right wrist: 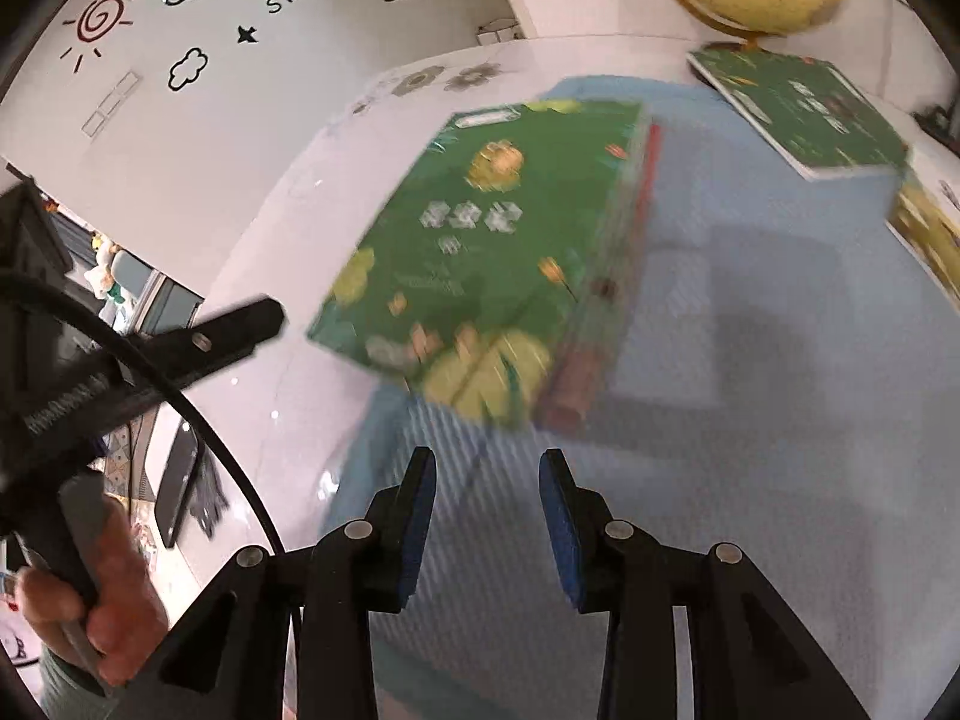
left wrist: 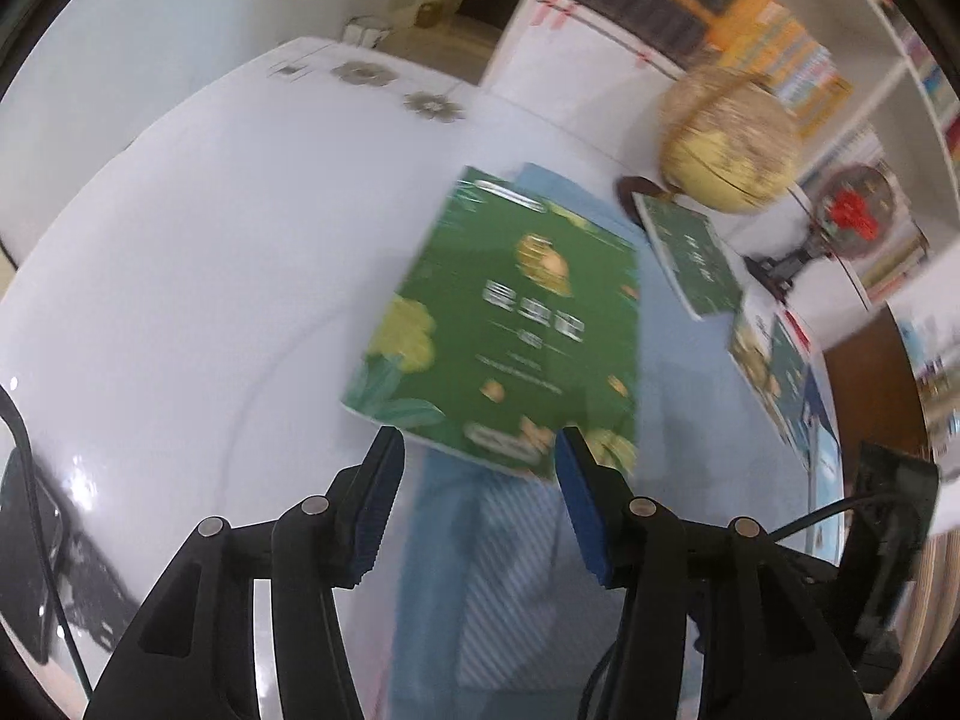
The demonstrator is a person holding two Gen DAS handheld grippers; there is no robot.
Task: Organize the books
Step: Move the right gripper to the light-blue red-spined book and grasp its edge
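We see a large green paperback book with yellow flowers on its cover (left wrist: 510,324) lying flat on a pale blue striped cloth mat (left wrist: 492,570) spread over the glossy white desk (left wrist: 180,300), its left part jutting past the mat's left edge onto bare desk. The left tongs (left wrist: 480,450) stand spread at the book's near edge, pads apart, pinching nothing. The right tongs (right wrist: 487,468) hover just short of that book, narrowly parted and empty. A second, smaller green book (left wrist: 690,258) lies towards the desk's far right corner beside a yellow globe on a dark stand (left wrist: 729,144). More books (left wrist: 774,366), blurred, seem to lie along the right edge.
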